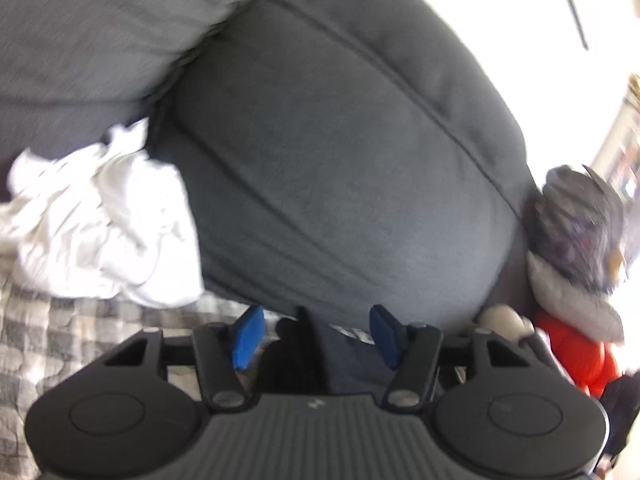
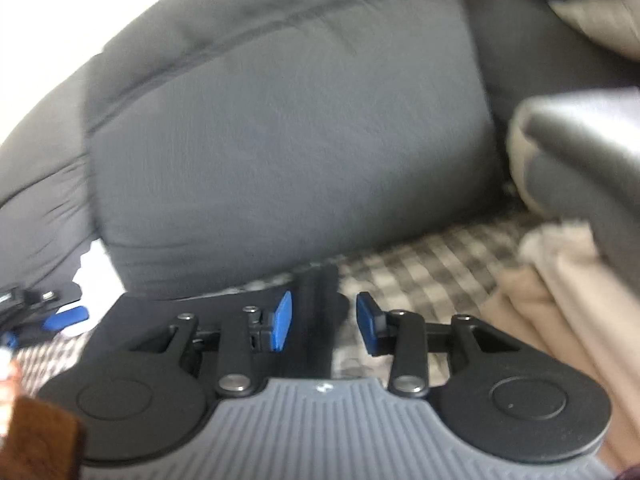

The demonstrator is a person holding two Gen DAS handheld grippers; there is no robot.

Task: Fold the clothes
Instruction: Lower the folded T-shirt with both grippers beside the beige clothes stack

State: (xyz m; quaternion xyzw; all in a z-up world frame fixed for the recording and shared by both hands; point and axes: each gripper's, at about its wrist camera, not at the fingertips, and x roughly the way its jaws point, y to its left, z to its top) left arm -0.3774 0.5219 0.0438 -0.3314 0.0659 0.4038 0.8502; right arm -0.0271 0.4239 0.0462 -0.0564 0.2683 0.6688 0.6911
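**Grey sofa, dark garment between both tools**

Grey sofa cushion (image 1: pixel 340 160) fills most of both wrist views; frames blurred. Checked blanket (image 1: pixel 48 340) covers the seat below it.

Left tool (image 1: pixel 316 334): blue pads apart, released. A dark garment (image 1: pixel 288 356) lies in the gap between them, pads not pressing on it. Crumpled white cloth (image 1: pixel 100 232) sits to the left on the blanket, against the cushion's foot. At far right, a grey-and-red stuffed toy (image 1: pixel 576 264) leans by the cushion's edge.

Right tool (image 2: pixel 324 320): blue pads apart, released. A dark strip of the same garment (image 2: pixel 316 320) runs up between the pads; whether it touches either pad cannot be told. Beige folded cloth (image 2: pixel 560 320) lies to the right on the blanket, with a grey pillow (image 2: pixel 580 140) above it. Left tool's blue pad shows at the left edge of the right wrist view, near a scrap of white cloth.
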